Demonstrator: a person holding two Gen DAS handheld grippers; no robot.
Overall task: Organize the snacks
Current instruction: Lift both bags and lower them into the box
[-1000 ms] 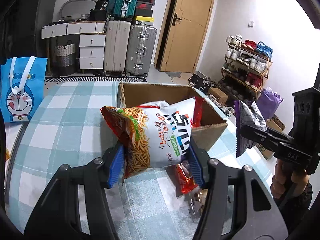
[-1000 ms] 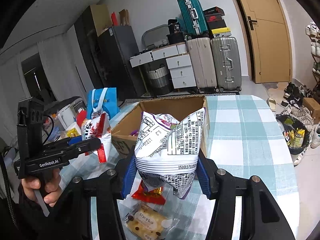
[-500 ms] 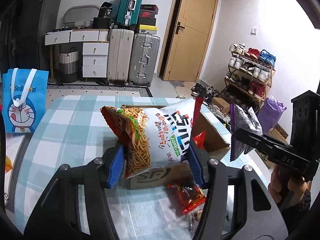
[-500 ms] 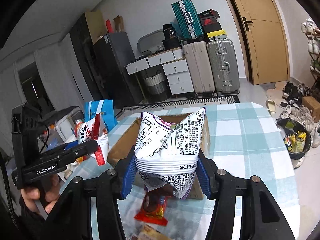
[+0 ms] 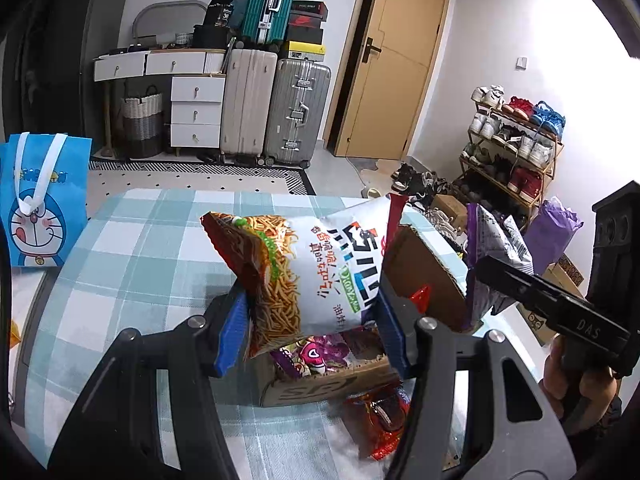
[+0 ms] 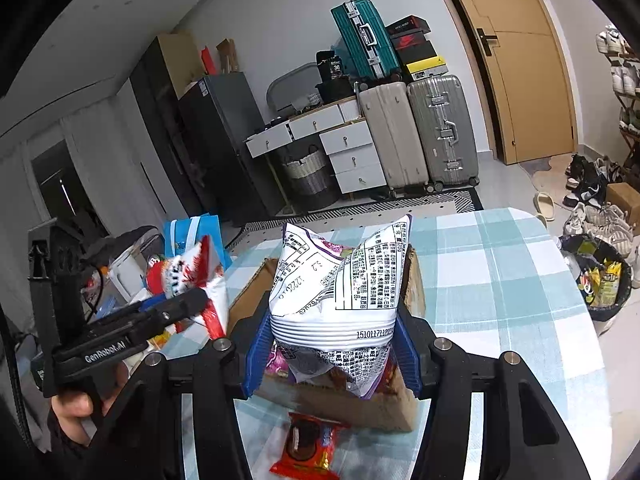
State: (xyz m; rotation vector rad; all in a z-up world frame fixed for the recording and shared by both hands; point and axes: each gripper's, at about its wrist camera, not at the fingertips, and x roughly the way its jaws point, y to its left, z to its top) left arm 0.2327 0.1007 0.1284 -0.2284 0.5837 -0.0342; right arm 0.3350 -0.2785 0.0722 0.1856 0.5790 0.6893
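Note:
My left gripper [image 5: 310,332] is shut on a red-and-white noodle snack bag [image 5: 304,268] and holds it above the open cardboard box [image 5: 424,276]. My right gripper [image 6: 332,354] is shut on a white-and-purple chip bag [image 6: 340,280], also held over the box [image 6: 412,280]. Each gripper shows in the other's view: the right [image 5: 532,292] with its bag, the left [image 6: 132,328] with its bag. Purple snack packets [image 5: 320,354] lie inside the box. A red packet [image 6: 306,446] lies on the tablecloth in front of the box.
A blue Doraemon bag [image 5: 38,200] stands at the table's left edge. The checked tablecloth [image 5: 132,248] covers the table. Suitcases [image 5: 296,112], drawers and a shoe rack [image 5: 516,140] stand beyond. A bin [image 6: 600,276] sits on the floor to the right.
Both grippers have risen and moved forward with their bags, so they now hang over the box. The packets on the table have slid lower in both views.

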